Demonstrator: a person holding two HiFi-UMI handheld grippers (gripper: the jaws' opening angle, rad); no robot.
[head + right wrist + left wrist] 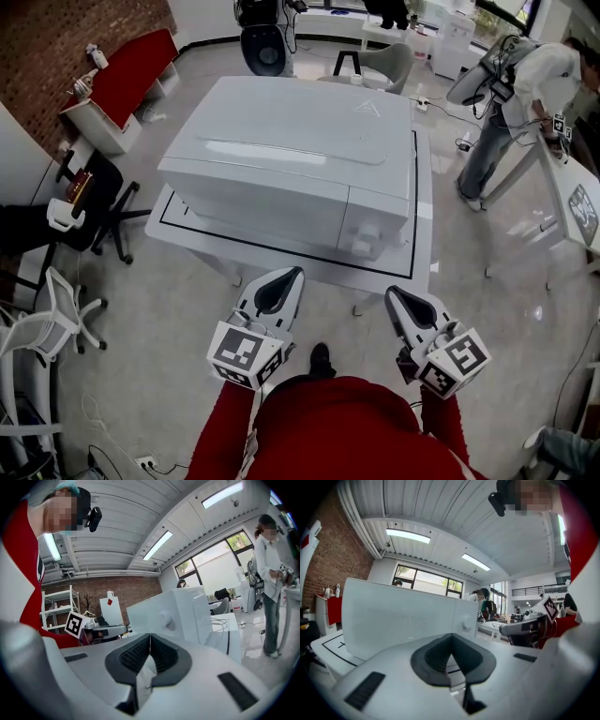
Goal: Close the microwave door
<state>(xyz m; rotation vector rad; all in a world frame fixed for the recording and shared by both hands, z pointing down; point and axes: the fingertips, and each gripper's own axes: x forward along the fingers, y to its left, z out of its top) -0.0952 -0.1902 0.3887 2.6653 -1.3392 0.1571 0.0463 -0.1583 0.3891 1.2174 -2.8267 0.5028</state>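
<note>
A white microwave (291,150) stands on a low white table (424,225), and its door (253,202) lies flat against the front. The knobs (366,234) sit on the panel to the door's right. My left gripper (294,273) hangs shut and empty just off the table's near edge. Beside it my right gripper (393,292) is also shut and empty, a little farther back. In the left gripper view the microwave (403,616) fills the middle beyond the left gripper (451,636). The right gripper view shows the microwave (183,606) past the right gripper (150,635).
A black office chair (89,220) and a white chair (47,319) stand at the left. A red-topped cabinet (127,80) is at the far left. A person (520,103) stands by a table (577,202) at the right. A grey chair (384,61) sits behind the microwave.
</note>
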